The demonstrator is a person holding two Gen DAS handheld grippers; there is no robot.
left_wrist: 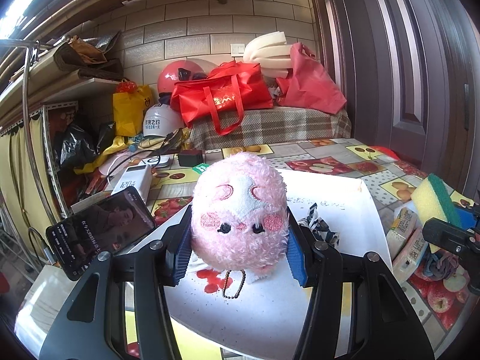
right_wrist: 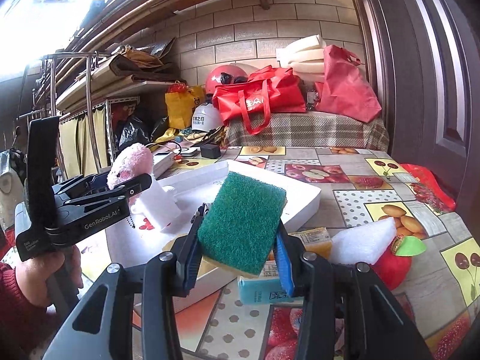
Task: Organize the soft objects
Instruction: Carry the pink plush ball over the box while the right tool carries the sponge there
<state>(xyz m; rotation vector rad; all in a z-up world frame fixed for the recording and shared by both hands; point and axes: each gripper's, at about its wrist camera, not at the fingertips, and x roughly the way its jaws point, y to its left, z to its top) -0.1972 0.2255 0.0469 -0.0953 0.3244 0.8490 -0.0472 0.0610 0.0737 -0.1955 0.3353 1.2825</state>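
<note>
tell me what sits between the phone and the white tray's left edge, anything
Nothing shows in the left wrist view: the phone leans right beside the white tray, only tablecloth between.

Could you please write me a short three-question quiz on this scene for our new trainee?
1. True or false: the left gripper holds the pink plush above the white tray.
2. What does the right gripper hold? A) a phone B) a sponge C) a helmet
3. Fill in: the sponge shows its ____ scouring side to the right wrist camera.

Key:
1. True; its fingers press both sides of the plush.
2. B.
3. Green.
</note>
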